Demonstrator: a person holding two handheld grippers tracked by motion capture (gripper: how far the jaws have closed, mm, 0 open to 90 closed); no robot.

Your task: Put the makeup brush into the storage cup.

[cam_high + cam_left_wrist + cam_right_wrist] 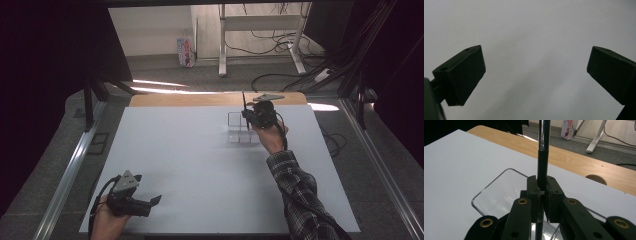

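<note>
The right gripper clamps its jaws on a slim black pen with a silver upper barrel, held upright above the clear plastic compartment organiser for vertical insertion. The left gripper, well apart from the organiser, rests idle, jaws wide.

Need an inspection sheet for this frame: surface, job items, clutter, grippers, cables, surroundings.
Surface: white board on a wooden table, bare where visible.
Job's things: black pen held upright over a clear compartmented organizer.
Clutter: nothing seen.
Grippers: right gripper shut on the pen; left gripper open, nothing between its jaws, low over the board's near left corner.
Cables: black cables loose on the floor beyond the table.
Surroundings: white desk frame, small carton by the wall, dark curtains at both sides.
</note>
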